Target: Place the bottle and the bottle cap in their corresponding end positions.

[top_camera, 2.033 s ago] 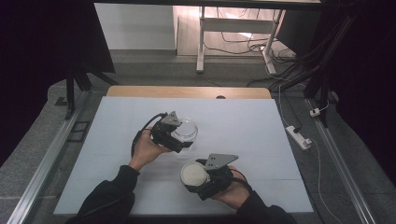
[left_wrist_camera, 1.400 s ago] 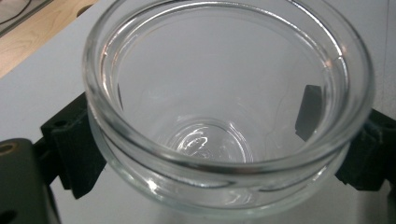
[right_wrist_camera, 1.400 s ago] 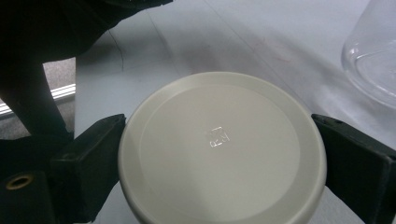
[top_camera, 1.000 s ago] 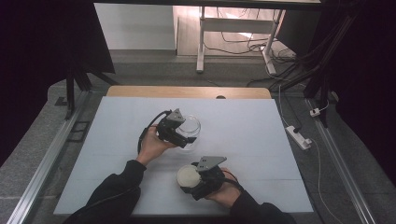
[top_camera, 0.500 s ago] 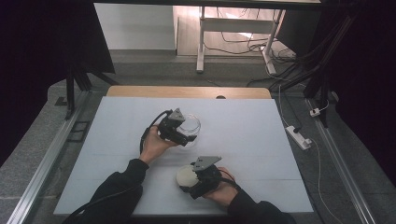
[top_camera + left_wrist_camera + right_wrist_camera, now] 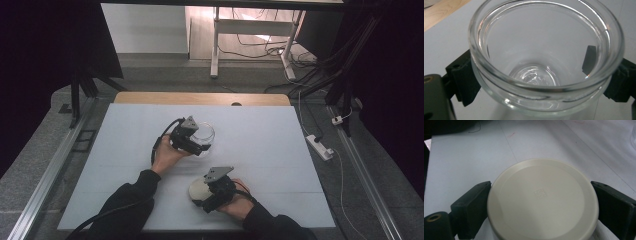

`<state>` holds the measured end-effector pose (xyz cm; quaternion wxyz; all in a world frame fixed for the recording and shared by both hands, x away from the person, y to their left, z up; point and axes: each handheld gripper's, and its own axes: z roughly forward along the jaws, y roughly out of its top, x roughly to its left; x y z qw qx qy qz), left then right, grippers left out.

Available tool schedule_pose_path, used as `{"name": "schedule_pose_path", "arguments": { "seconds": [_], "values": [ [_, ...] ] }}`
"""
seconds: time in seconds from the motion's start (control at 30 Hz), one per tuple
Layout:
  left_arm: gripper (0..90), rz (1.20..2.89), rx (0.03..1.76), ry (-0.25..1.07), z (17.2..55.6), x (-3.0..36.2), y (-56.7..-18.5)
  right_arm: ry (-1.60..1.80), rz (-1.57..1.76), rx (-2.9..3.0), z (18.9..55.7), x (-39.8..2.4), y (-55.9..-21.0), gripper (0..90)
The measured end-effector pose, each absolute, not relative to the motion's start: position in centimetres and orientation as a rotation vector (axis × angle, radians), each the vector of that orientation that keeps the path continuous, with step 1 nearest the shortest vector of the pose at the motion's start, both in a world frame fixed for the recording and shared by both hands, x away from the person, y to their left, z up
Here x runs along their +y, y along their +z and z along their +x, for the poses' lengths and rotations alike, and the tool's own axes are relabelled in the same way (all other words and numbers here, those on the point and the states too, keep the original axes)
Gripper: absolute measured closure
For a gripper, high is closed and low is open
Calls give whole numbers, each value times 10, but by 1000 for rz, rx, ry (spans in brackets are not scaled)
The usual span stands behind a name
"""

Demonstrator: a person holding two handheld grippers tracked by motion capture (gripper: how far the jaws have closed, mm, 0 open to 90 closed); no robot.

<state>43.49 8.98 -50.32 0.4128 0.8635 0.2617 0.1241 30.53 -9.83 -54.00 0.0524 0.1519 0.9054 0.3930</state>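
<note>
Left gripper [image 6: 196, 146] grips the glass jar [image 6: 204, 139] w/ both jaws pressed on opposite sides of its wall, just below the rim; in left gripper view the jar [image 6: 544, 62] sits directly ahead btwn the jaws, mouth open toward the camera, nothing inside, one jaw pad visible thru the glass at right. Jar is approx. mid-table [image 6: 280, 150], resting on or just above the white surface, can't tell which. Right gripper [image 6: 207, 197] is clamped on the cream round lid [image 6: 199, 189], jaws touching its edge on both sides; right gripper view shows the lid [image 6: 541, 202] flat side up, small square mark embossed at centre, held close over the table [image 6: 461, 160]. Lid lies at the near edge of the table, nearer the person than the jar, the two well apart. Both hands wrap the gripper bodies, dark sleeves coming in from the bottom of the high view.
</note>
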Motion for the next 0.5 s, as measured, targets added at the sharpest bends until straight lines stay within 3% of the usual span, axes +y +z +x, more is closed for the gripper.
{"name": "schedule_pose_path", "arguments": {
  "seconds": [0.5],
  "values": [
    [34,2237,728,303,432,87,-505,1197,498,2738,305,-99,-539,26]
  ]
}}
